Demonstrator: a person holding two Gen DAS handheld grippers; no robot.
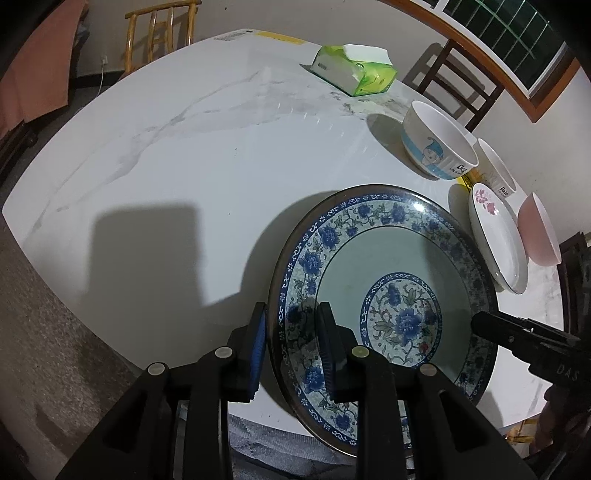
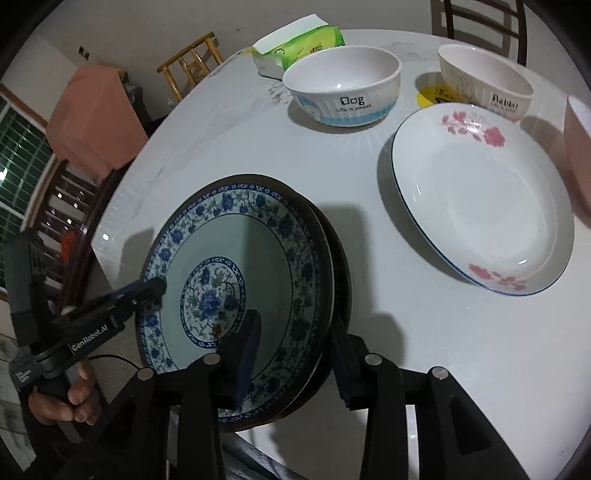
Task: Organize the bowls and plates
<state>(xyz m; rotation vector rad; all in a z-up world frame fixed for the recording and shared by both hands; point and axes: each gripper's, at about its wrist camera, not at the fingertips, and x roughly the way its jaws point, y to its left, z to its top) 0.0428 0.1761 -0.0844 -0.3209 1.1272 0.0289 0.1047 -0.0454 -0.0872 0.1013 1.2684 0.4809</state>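
A blue floral plate [image 1: 388,258] [image 2: 236,243] sits at the near edge of the white table. My left gripper [image 1: 291,347] straddles its left rim, one finger outside, one inside, jaws closed onto the rim. My right gripper [image 2: 295,354] straddles its right rim the same way; a second dark rim shows under the plate there. A white plate with pink flowers [image 2: 480,195] [image 1: 495,236] lies to the right. A "Dog" bowl [image 2: 343,85] [image 1: 439,144], a "Rabbit" bowl [image 2: 484,85] [image 1: 495,166] and a pink bowl [image 1: 539,229] [image 2: 578,155] stand behind.
A green tissue pack [image 1: 354,70] [image 2: 299,48] lies at the far side of the marble table [image 1: 184,147]. Wooden chairs [image 1: 162,33] stand around it. A yellow item [image 2: 428,96] lies under the Rabbit bowl.
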